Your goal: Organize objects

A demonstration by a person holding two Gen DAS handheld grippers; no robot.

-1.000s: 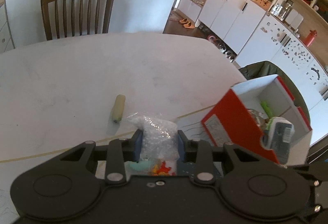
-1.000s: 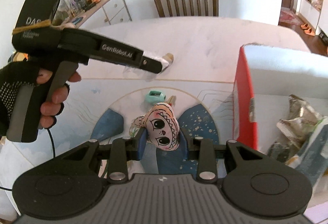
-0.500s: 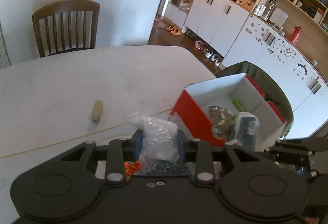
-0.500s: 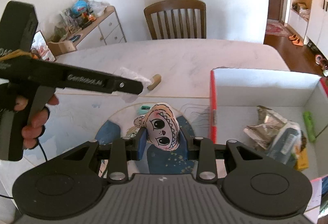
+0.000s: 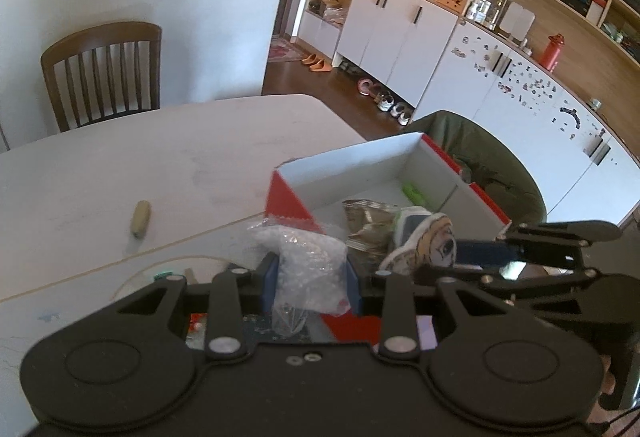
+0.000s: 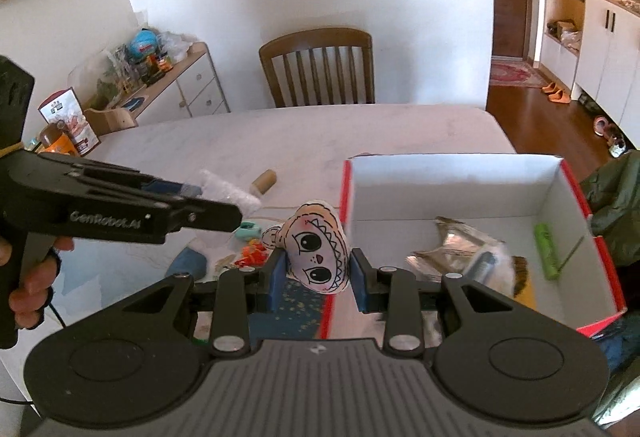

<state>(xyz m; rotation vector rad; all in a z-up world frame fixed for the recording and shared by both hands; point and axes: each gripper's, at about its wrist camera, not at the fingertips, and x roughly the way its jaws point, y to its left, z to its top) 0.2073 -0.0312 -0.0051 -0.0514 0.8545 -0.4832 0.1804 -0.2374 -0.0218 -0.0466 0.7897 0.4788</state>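
Observation:
My left gripper (image 5: 310, 277) is shut on a clear plastic bag (image 5: 306, 265) of small white bits, held above the near left corner of the red and white box (image 5: 360, 167). My right gripper (image 6: 318, 273) is shut on a small doll-face cushion (image 6: 316, 247), just left of the box's (image 6: 452, 193) red wall; the cushion (image 5: 434, 243) also shows at the right of the left wrist view. In the box lie a crumpled foil packet (image 6: 452, 245), a green tube (image 6: 546, 249) and a white pack. A tan roll (image 5: 140, 218) lies on the table.
A mint green item (image 6: 248, 230) and orange bits (image 6: 252, 253) lie on a blue patterned mat (image 6: 298, 307) in front of the box. A wooden chair (image 6: 320, 67) stands at the far table edge. A green coat (image 5: 484, 153) hangs behind the box; a gloved hand (image 6: 30, 283) holds the left gripper.
Both grippers have risen and swung to the right toward the box, each keeping its load. The cushion now hangs beside the box's left wall and the bag over its near corner.

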